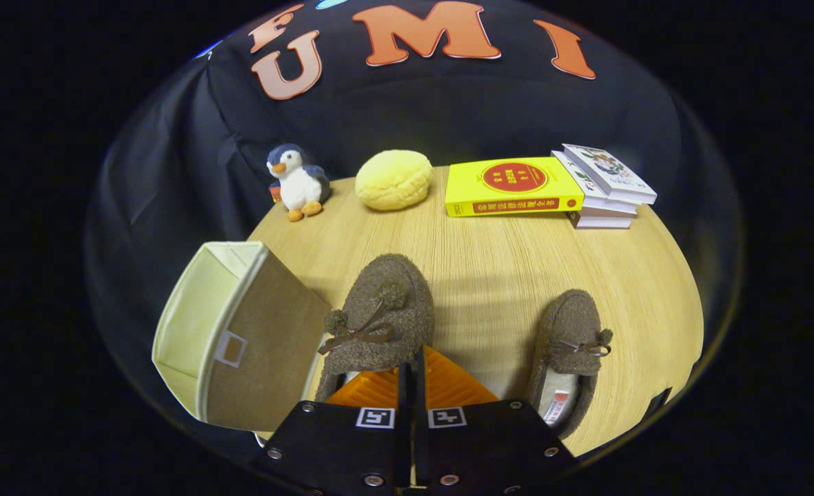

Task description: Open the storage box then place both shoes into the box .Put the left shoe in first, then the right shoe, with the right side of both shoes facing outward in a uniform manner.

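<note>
Two brown fuzzy slippers with bows lie toe-away on the wooden table (pixel 489 262). My gripper (pixel 413 365) is shut, its fingers pressed together on the rear edge of the upper of the left-hand slipper (pixel 386 310). That slipper looks larger and nearer than the other and casts a shadow on the table. The second slipper (pixel 572 344) rests to the right of the fingers, its pale lining showing. A beige fabric storage box (pixel 234 331) stands just left of the held slipper. Its top is open, and a small label window is on its side.
Beyond the slippers, along the table's far edge, sit a penguin plush (pixel 298 180), a round yellow bun-shaped cushion (pixel 394 179), a yellow book (pixel 512 186) and a stack of white books (pixel 606 186). The booth's black cloth wall hangs behind them.
</note>
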A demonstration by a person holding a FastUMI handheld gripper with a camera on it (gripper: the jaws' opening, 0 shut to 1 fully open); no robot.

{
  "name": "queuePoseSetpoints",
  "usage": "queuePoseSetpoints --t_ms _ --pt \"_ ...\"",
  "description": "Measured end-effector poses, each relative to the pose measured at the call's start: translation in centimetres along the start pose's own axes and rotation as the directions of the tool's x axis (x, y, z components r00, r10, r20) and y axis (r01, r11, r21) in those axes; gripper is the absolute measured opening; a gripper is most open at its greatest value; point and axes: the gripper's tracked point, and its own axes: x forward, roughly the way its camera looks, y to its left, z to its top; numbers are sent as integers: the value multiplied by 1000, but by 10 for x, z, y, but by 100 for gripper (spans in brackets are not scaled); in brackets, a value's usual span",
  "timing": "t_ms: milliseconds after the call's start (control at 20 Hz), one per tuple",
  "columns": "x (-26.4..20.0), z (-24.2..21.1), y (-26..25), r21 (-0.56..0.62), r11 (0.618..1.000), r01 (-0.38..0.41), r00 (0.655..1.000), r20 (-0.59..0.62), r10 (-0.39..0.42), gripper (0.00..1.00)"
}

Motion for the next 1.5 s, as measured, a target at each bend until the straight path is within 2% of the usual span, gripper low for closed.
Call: queuePoseSetpoints --t_ms 300,600,1000,1500 --pt "-42 43 48 39 998 -41 998 39 40 3" --pt "-53 53 117 25 994 -107 994 29 106 3" --pt "-28 32 211 -1 985 -171 983 -71 171 3" --pt "39 -30 255 -27 995 -98 961 -263 87 3"
